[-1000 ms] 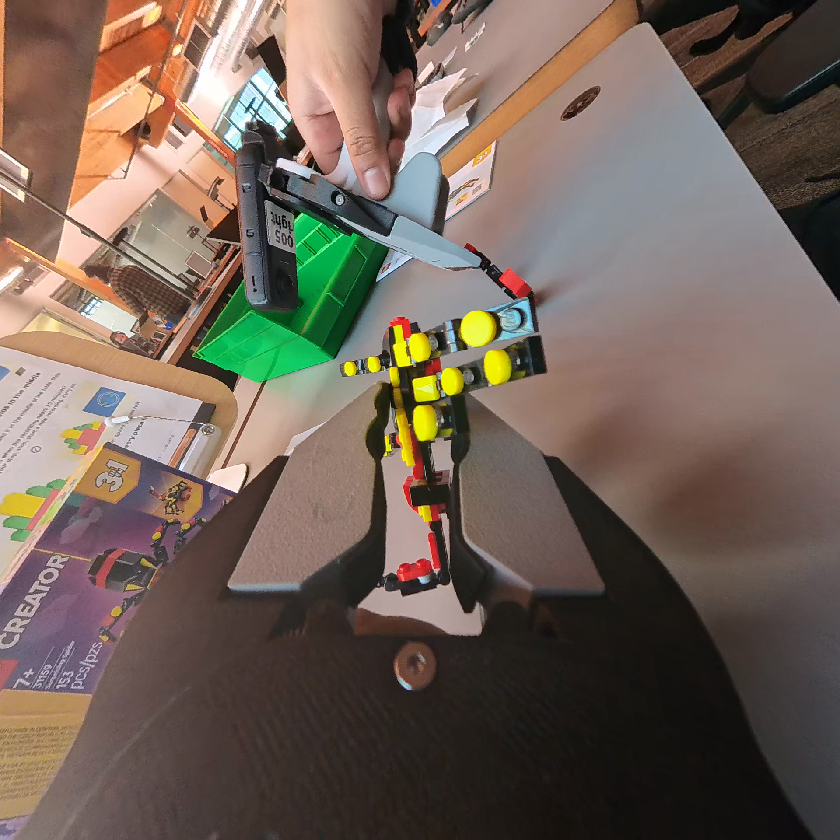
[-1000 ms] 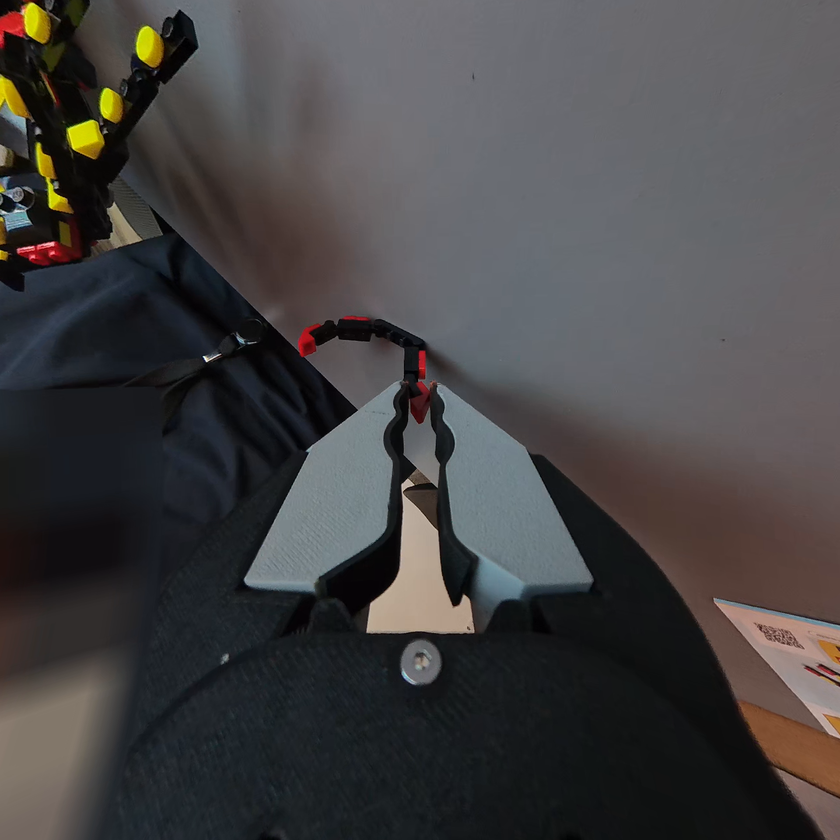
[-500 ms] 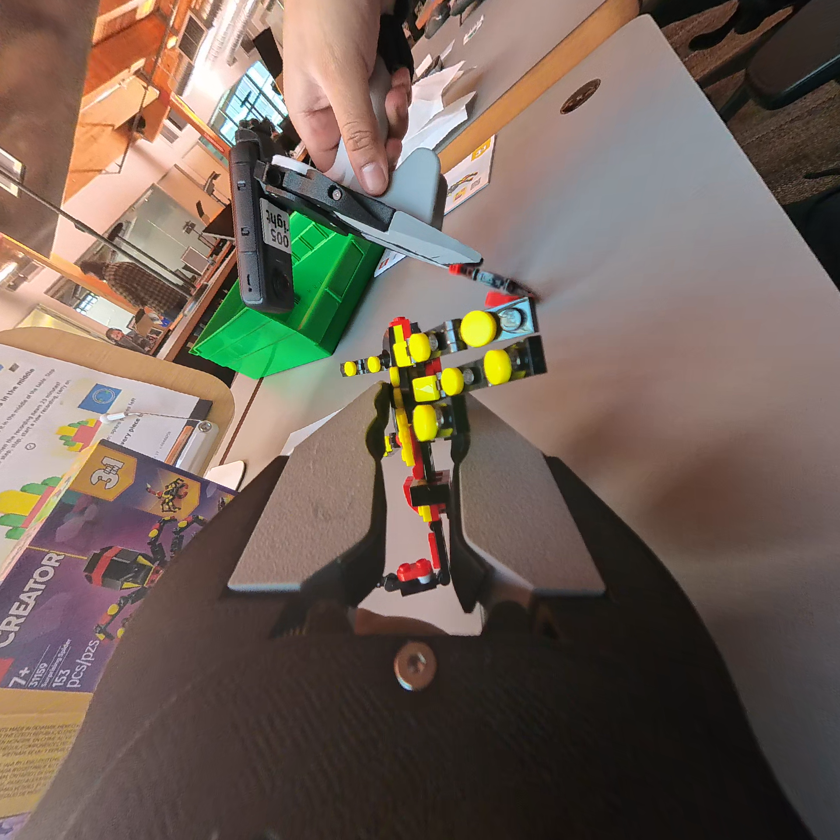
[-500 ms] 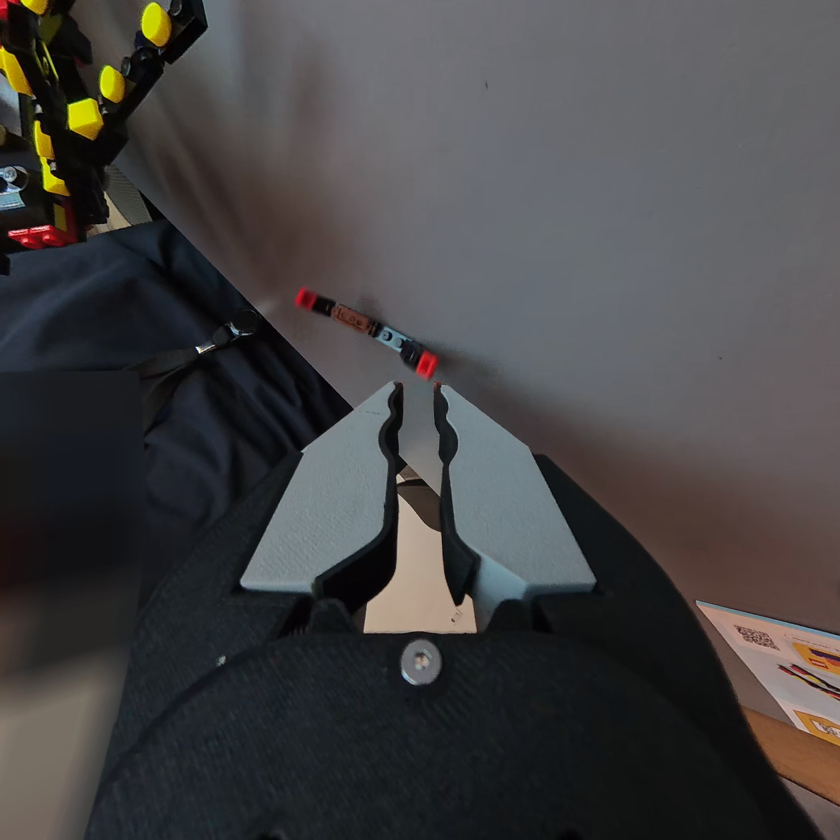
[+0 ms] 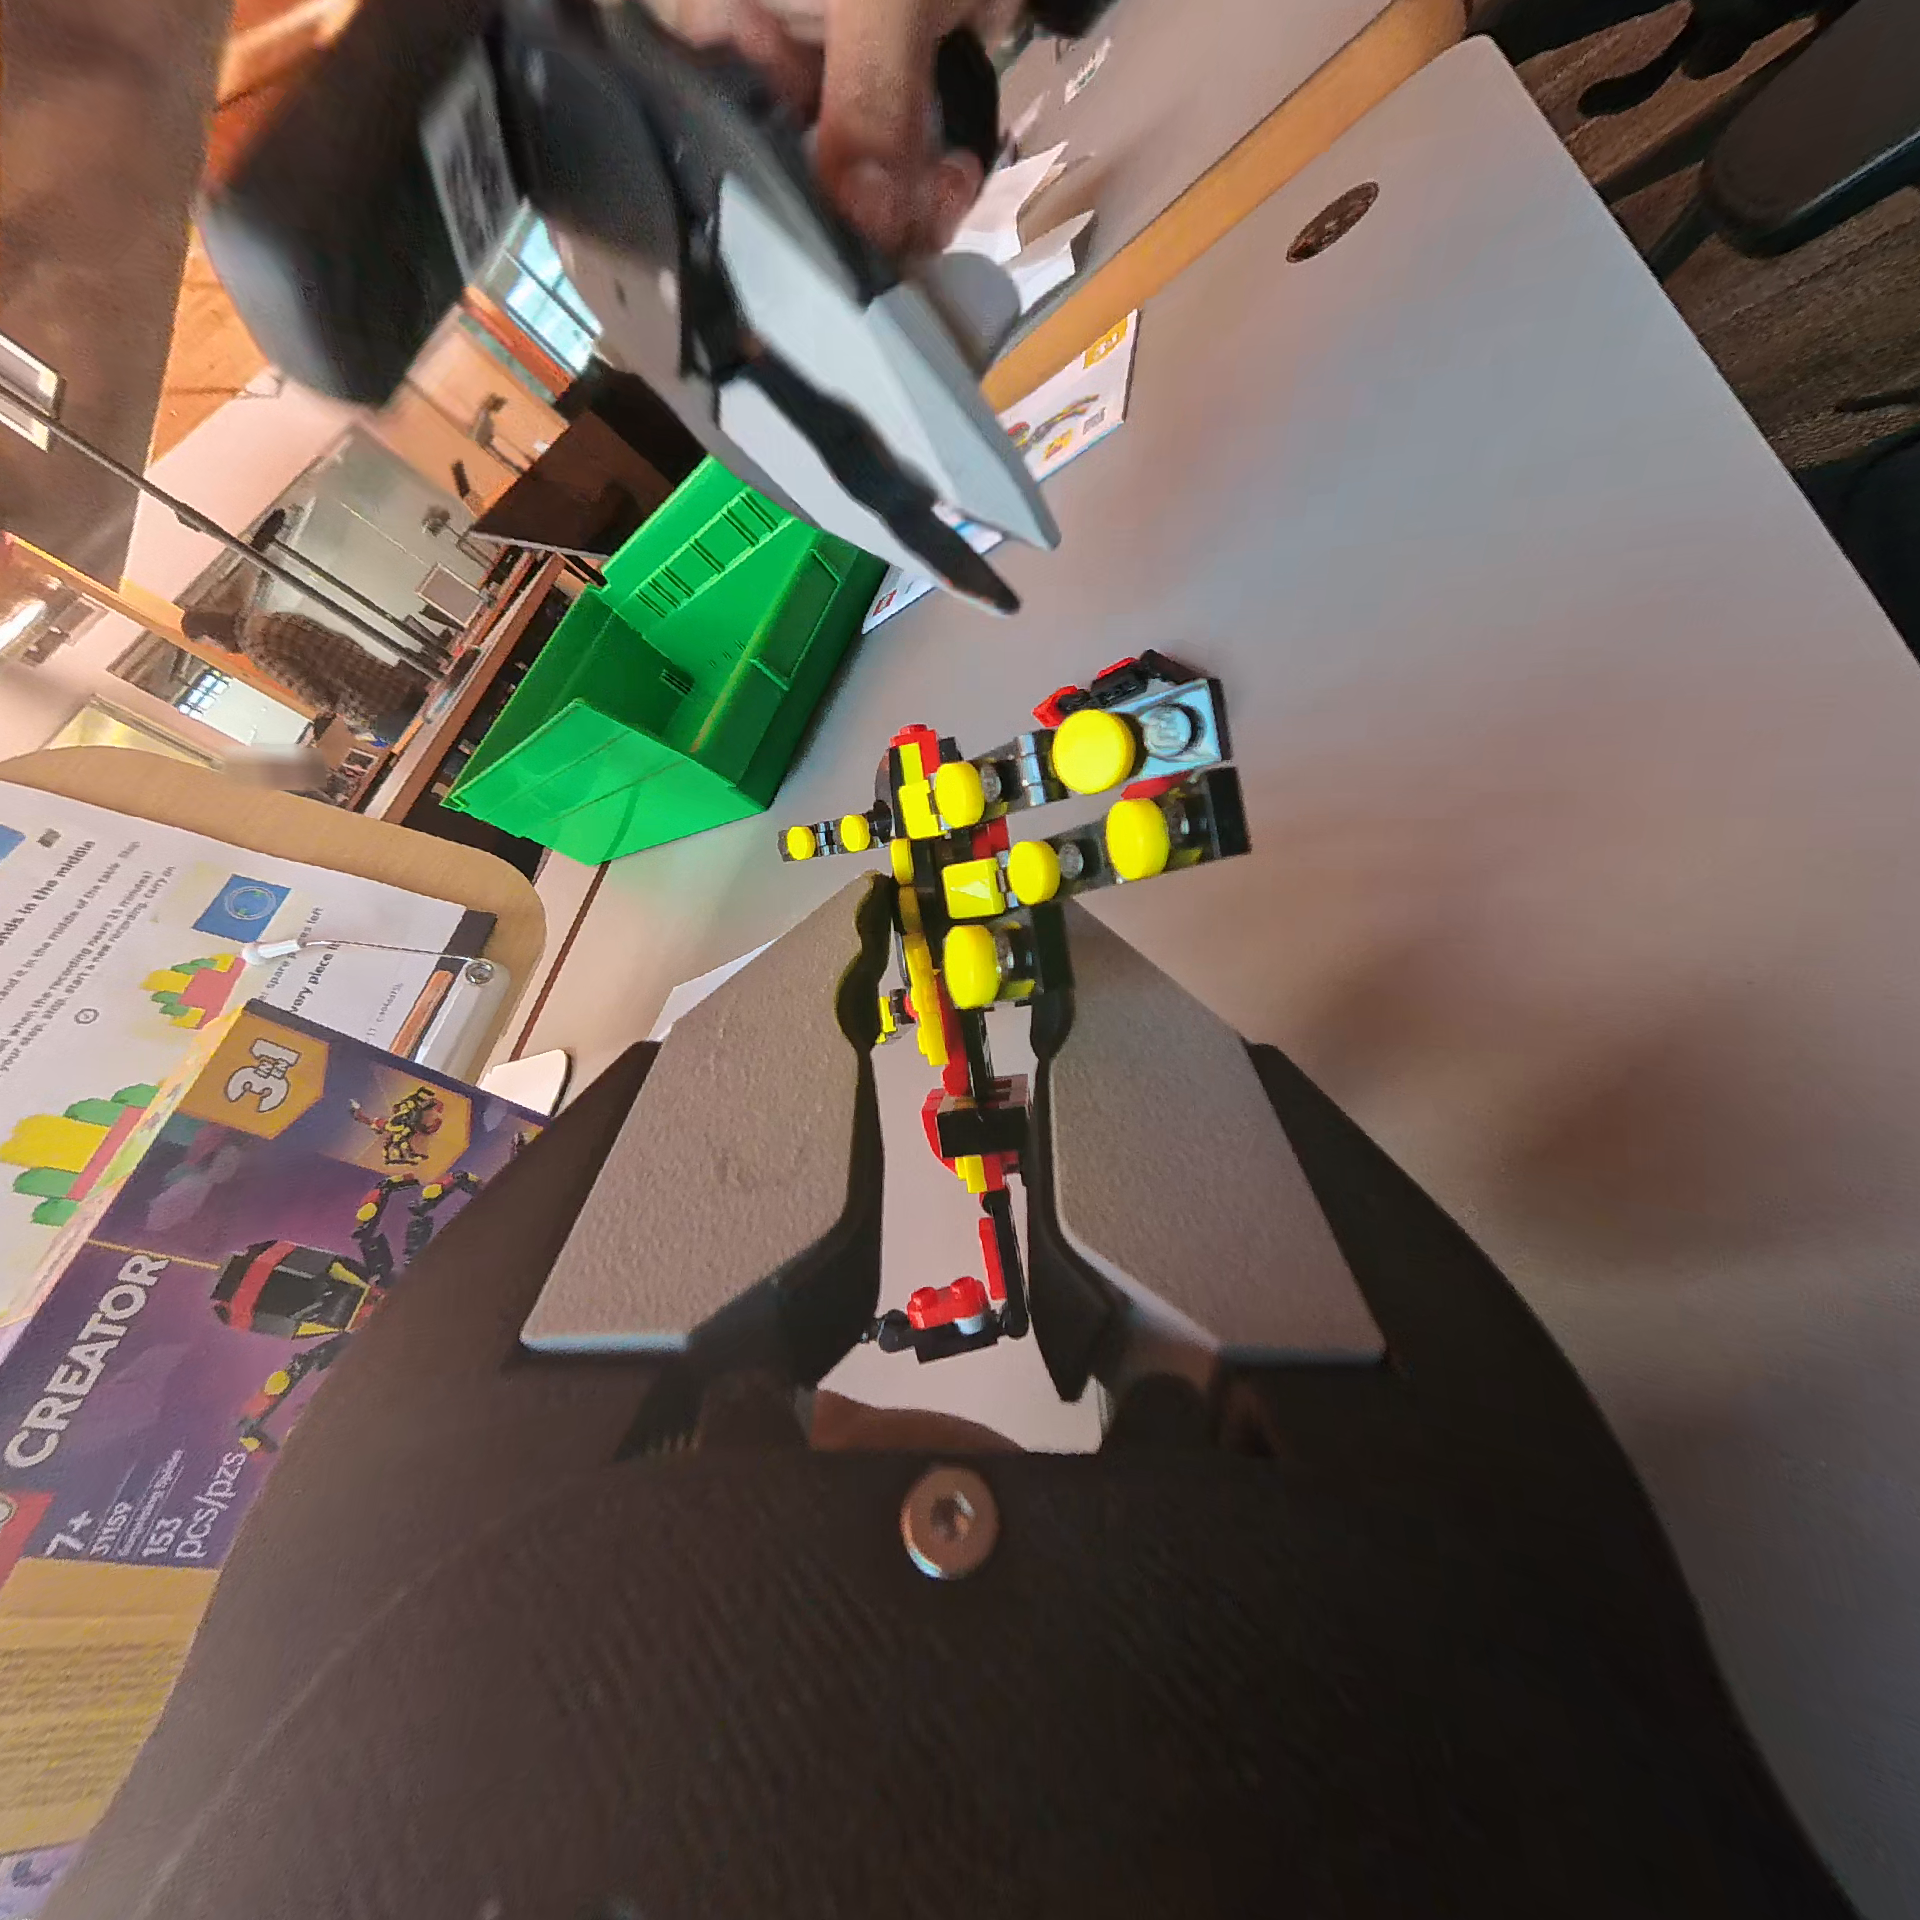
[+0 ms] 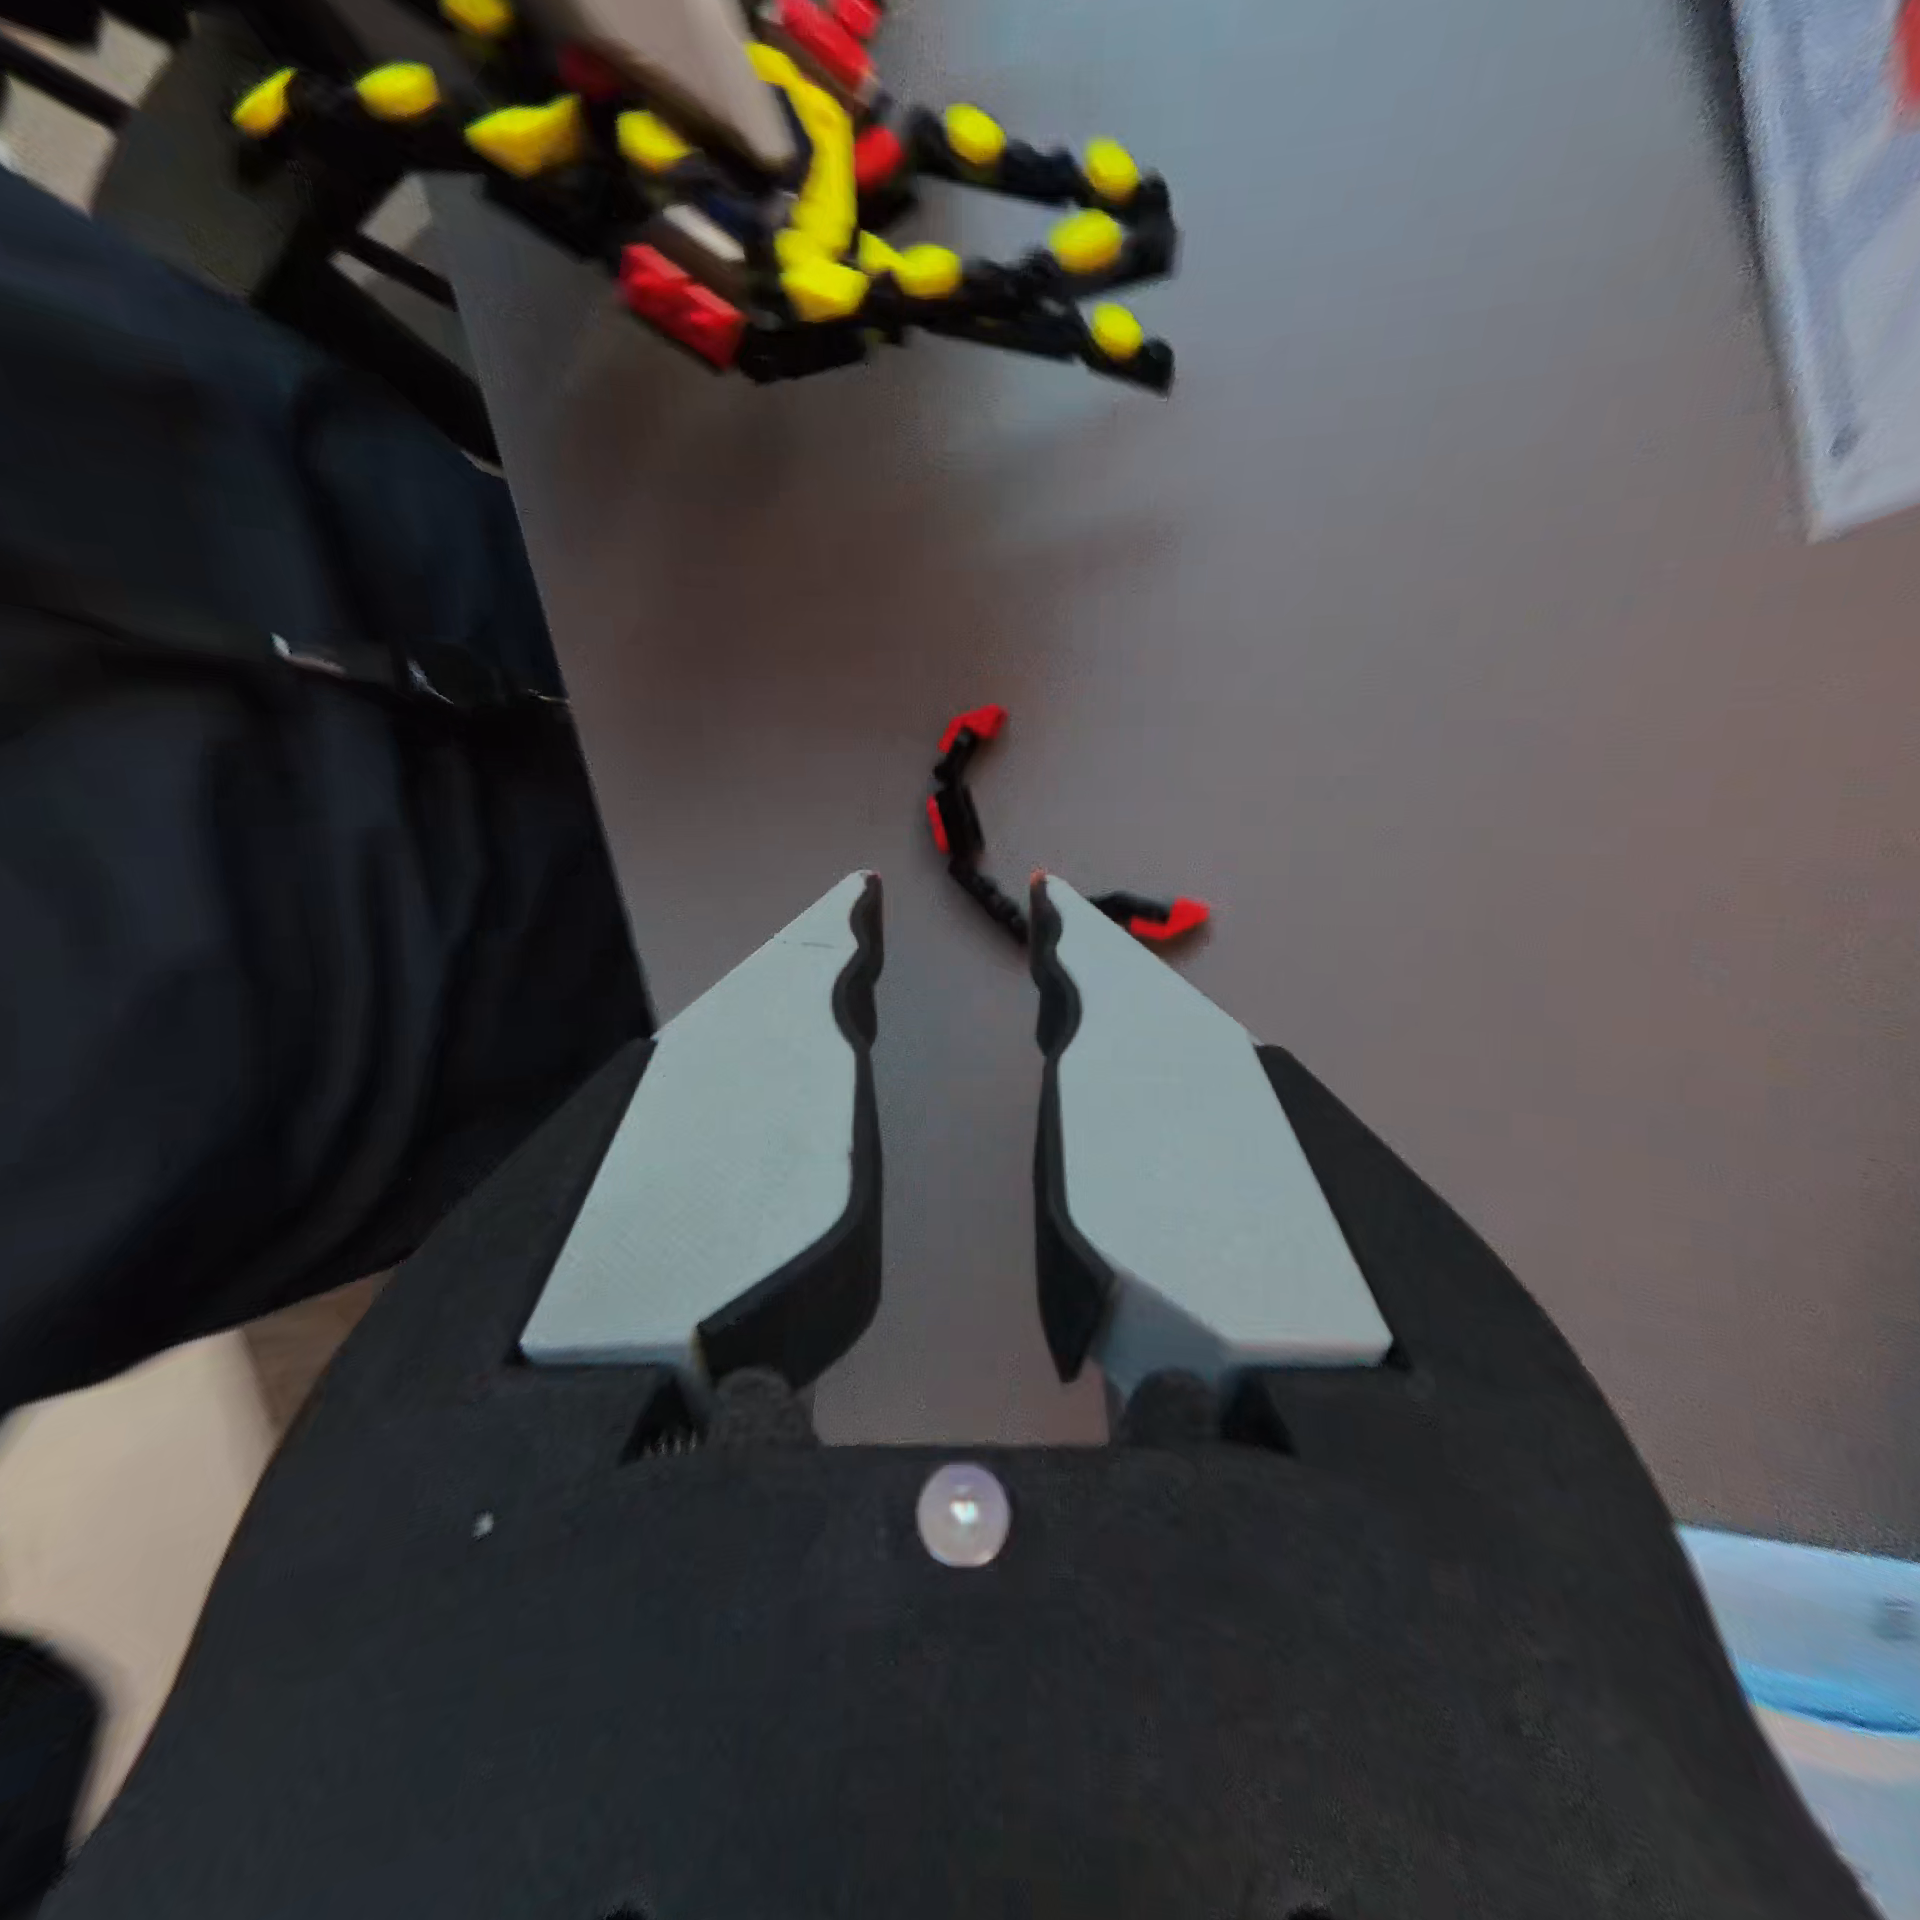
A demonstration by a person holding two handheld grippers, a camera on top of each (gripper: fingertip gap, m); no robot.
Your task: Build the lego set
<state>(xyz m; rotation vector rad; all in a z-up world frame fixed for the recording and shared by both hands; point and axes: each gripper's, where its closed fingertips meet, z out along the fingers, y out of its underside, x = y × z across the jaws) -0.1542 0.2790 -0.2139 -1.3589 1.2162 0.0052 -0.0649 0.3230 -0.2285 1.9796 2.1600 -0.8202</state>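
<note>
Two sub-assemblies show, so the build looks well along but unfinished. Nearest, the left tongs [image 5: 956, 997] are clamped on the black, red and yellow lego creature [image 5: 977, 914], holding it above the grey desk [image 5: 1507, 727], limbs with yellow studs fanned out past the fingertips. The right tongs [image 6: 956, 894] stand apart and empty, angled down at the desk, with the loose black-and-red jointed leg [image 6: 971, 821] lying just beyond their tips, unattached. That leg remains to be fitted. Farther left sit the purple set box [image 5: 208, 1247] and a green bin [image 5: 665, 707].
</note>
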